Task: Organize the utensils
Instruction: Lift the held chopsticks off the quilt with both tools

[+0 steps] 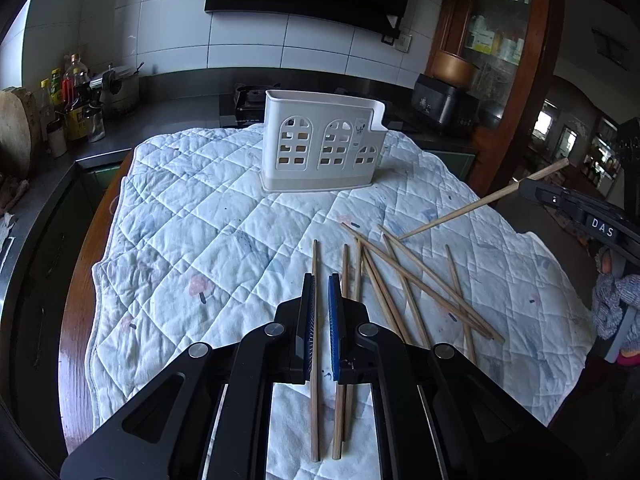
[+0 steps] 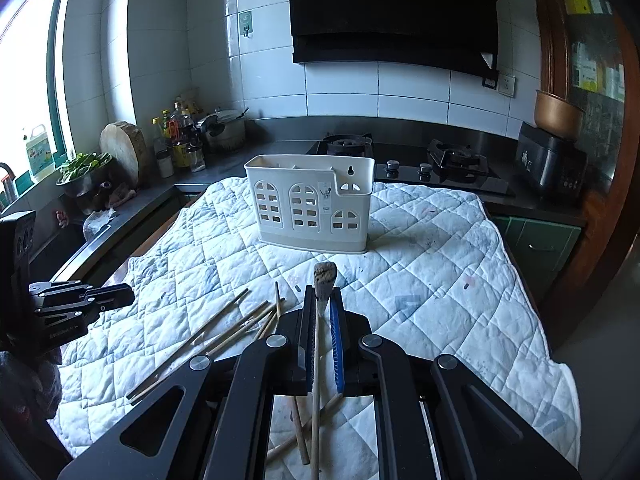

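Left tongs (image 1: 322, 280): pinching one wooden chopstick (image 1: 315, 264) between pads that are pressing together; its long axis is running along the fingers, its far tip pointing toward the holder, its near end passing under the tool.
Right tongs (image 2: 322, 292): pinching a second chopstick (image 2: 317, 344), which is lying lengthwise between the pads with its end sticking up past the fingertips; in the left wrist view this stick is slanting from the tool down to the quilt.
Holder (image 1: 324, 146): white, with arched cut-out windows, standing upright on the quilt, well apart from the sticks.
Loose chopsticks (image 1: 404, 280): lying crossed in a fan on the quilt, between the two tools, mostly pointing toward the holder.
Quilt (image 1: 192, 216): white, covering the desk.
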### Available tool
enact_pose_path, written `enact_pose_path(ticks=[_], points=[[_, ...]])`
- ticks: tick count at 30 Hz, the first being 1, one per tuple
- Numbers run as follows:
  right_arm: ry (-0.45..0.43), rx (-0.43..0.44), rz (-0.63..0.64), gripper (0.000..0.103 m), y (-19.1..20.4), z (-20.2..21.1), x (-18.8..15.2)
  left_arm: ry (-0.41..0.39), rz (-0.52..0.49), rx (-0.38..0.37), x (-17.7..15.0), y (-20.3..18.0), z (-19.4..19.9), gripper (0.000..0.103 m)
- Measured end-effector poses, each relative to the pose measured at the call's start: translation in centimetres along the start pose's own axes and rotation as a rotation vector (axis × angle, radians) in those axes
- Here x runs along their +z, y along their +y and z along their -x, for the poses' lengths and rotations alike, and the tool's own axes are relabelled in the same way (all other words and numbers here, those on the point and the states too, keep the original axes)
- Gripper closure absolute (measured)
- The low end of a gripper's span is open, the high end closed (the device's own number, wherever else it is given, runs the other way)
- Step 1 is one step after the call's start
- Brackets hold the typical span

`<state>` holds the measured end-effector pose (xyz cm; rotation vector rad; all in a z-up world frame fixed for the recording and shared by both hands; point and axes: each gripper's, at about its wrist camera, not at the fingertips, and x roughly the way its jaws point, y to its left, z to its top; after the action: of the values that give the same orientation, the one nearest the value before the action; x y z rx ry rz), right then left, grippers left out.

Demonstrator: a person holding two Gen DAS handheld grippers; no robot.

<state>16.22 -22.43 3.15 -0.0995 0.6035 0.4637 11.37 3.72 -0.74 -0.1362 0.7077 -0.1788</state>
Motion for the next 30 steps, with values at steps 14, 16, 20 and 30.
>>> enact_pose_path(ticks=[14,16,20,30], points=[[0.0,0.003,-0.001,0.096,0.1,-0.2,-0.2,0.193,0.08,0.009,-7.4,1.1,-2.7,0.093],[-0.001,0.003,0.003,0.096,0.1,-0.3,-0.2,0.202,0.091,0.01,-7.9,1.1,-3.0,0.091],[-0.001,0.004,0.005,0.096,0.1,-0.4,-0.3,0.201,0.096,0.027,-8.4,1.0,-3.3,0.08],[0.0,0.004,0.007,0.096,0.2,-0.4,-0.4,0.237,0.064,0.048,-8.3,0.7,-3.8,0.082]])
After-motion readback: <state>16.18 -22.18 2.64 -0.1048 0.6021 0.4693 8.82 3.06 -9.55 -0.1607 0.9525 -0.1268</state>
